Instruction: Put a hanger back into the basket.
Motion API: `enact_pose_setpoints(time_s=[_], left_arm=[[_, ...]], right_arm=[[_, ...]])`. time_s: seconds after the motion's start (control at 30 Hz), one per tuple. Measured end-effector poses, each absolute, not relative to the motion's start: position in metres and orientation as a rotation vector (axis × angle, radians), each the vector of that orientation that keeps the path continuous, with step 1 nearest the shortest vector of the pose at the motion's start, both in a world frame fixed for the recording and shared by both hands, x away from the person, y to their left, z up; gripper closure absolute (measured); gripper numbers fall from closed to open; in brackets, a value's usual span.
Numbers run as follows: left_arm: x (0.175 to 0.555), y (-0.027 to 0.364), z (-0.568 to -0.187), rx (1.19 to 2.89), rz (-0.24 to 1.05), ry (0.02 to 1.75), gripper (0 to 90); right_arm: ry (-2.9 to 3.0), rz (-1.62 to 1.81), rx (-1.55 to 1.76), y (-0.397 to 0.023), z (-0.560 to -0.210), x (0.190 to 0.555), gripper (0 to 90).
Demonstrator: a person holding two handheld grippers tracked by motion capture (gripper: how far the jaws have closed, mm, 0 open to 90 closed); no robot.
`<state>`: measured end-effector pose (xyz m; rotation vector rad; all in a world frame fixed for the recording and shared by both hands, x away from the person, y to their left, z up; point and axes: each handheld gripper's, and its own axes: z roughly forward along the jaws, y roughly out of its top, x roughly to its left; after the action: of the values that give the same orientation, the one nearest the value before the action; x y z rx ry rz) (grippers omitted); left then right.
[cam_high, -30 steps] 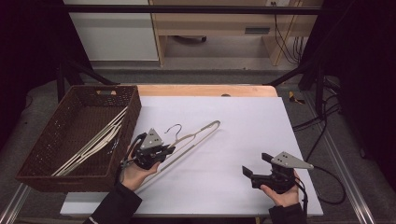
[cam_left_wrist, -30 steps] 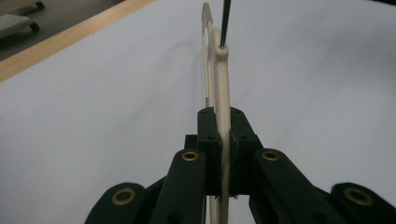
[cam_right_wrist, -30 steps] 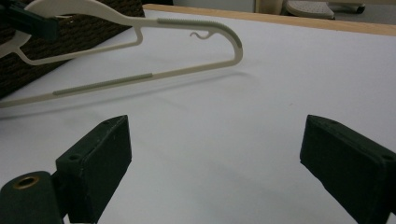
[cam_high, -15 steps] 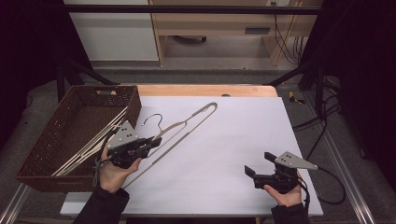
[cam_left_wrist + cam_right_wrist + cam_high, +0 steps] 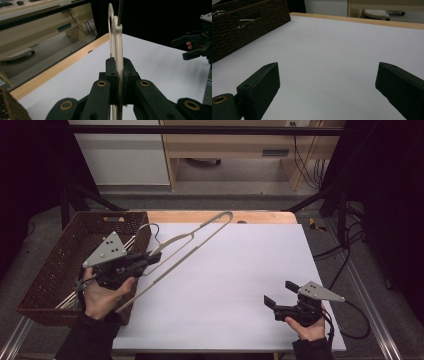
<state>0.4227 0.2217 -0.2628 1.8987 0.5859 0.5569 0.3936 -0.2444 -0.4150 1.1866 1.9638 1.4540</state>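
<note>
You are carrying the left gripper (image 5: pixel 152 257) higher and further toward the wicker basket (image 5: pixel 55 270) than a second ago, and the cream clothes hanger (image 5: pixel 192 242) is coming up with it: earlier it was lying flat on the white table (image 5: pixel 240 270) ahead of the jaws, now it is slanting up off the surface, its far loop reaching past the wooden edge. Your right gripper (image 5: pixel 280 295) is staying where it was, jaws spread wide with nothing between them.

Counting: one hanger is hanging in your left grip, several more are lying in the basket just beside that gripper, too overlapped to number, and there is one basket.

The left gripper view is showing what the high view is not: the jaws are clenching tight on the hanger's (image 5: pixel 118 50) flat bar, which is rising upright out of them. The right gripper view is showing the basket's (image 5: pixel 244 27) woven wall ahead to its left
</note>
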Motion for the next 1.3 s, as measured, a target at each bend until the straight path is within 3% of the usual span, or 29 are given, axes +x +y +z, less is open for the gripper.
enact_pose_setpoints(time_s=[0.27, 0.63, 1.07, 1.3], left_arm=[[0.431, 0.246, -0.237, 1.906, 0.586, 0.604, 85.6], [0.449, 0.308, -0.216, 1.896, 0.672, 0.679, 85.6], [0.468, 0.358, -0.245, 1.955, 0.806, 0.809, 85.6], [0.474, 0.379, -0.263, 1.984, 0.817, 0.856, 85.6]], right_arm=[[1.967, 1.444, 1.174, -0.246, -0.414, 0.394, 5.8], [1.966, 1.439, 1.177, -0.247, -0.413, 0.394, 5.2], [1.972, 1.428, 1.174, -0.246, -0.414, 0.395, 5.4], [1.973, 1.427, 1.173, -0.245, -0.414, 0.395, 5.4]])
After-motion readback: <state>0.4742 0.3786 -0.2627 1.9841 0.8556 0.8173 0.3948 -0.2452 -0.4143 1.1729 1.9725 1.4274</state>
